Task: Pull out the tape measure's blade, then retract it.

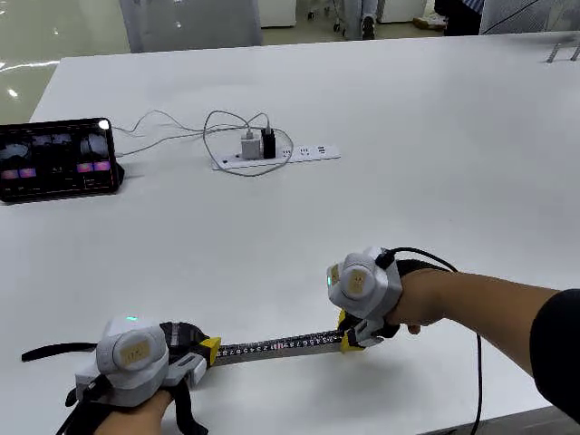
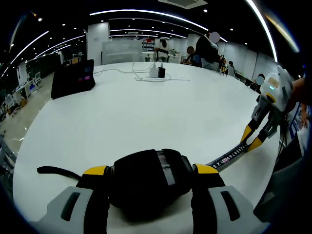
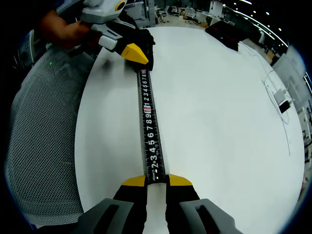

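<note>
The black tape measure case point(image 2: 148, 180) sits between the yellow-tipped jaws of my left gripper point(image 1: 195, 349), which is shut on it near the table's front edge. Its wrist strap point(image 1: 56, 350) trails off to the left. The blade point(image 1: 276, 346) runs out flat over the white table point(image 1: 390, 118) to my right gripper point(image 1: 349, 341), which is shut on the blade's end. In the right gripper view the blade point(image 3: 148, 126) shows its numbers from the jaws up to the case point(image 3: 142, 46). The right gripper point(image 2: 257, 138) also appears in the left gripper view, pinching the blade point(image 2: 226, 158).
A tablet point(image 1: 56, 159) with a lit screen stands at the table's left. A white power strip point(image 1: 281, 152) with chargers and looped cables lies in the middle, further back. People stand beyond the far edge point(image 2: 209, 48). A grey mesh chair point(image 3: 44, 141) sits beside the near edge.
</note>
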`<state>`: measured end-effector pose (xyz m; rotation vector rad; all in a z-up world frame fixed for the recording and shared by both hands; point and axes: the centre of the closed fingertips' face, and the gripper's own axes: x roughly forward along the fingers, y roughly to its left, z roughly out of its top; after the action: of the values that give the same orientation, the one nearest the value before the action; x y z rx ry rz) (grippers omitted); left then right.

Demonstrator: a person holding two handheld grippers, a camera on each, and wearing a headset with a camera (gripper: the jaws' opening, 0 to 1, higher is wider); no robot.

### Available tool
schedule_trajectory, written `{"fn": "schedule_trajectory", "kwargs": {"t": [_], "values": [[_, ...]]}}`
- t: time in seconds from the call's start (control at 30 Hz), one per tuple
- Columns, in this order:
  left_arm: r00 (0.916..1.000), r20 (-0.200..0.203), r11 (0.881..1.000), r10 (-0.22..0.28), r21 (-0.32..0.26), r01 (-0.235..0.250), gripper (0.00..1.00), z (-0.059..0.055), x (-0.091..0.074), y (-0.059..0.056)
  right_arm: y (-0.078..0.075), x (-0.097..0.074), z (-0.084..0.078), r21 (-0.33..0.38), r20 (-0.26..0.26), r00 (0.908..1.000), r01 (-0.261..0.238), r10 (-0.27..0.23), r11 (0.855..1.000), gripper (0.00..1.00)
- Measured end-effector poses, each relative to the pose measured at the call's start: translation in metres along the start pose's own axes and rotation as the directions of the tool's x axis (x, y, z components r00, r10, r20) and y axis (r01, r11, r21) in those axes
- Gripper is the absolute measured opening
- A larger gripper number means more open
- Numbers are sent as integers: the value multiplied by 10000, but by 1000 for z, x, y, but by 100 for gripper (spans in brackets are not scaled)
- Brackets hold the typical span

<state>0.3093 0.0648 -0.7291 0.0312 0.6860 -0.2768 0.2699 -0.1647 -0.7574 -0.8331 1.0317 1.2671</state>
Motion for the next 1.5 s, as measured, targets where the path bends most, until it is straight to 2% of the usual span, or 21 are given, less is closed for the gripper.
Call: {"fn": "schedule_trajectory", "kwargs": {"t": [0.37, 0.77, 1.13, 1.5], "values": [[10000, 5, 10000, -4, -4, 4, 64, 0, 0, 0, 1, 2, 5, -225, 120, 9999, -20, 23, 9997, 10], [10000, -44, 10000, -4, -11, 4, 64, 0, 0, 0, 1, 3, 9, -1025, 320, 9993, -146, 180, 9946, 10], [10000, -39, 10000, -43, -22, 43, 64, 0, -1, 0, 0, 4, 14, -746, 595, 9980, -176, 221, 9971, 10], [10000, -67, 10000, -42, -25, 42, 64, 0, -1, 0, -2, 7, 20, -732, 571, 9983, -79, 121, 9973, 10]]}}
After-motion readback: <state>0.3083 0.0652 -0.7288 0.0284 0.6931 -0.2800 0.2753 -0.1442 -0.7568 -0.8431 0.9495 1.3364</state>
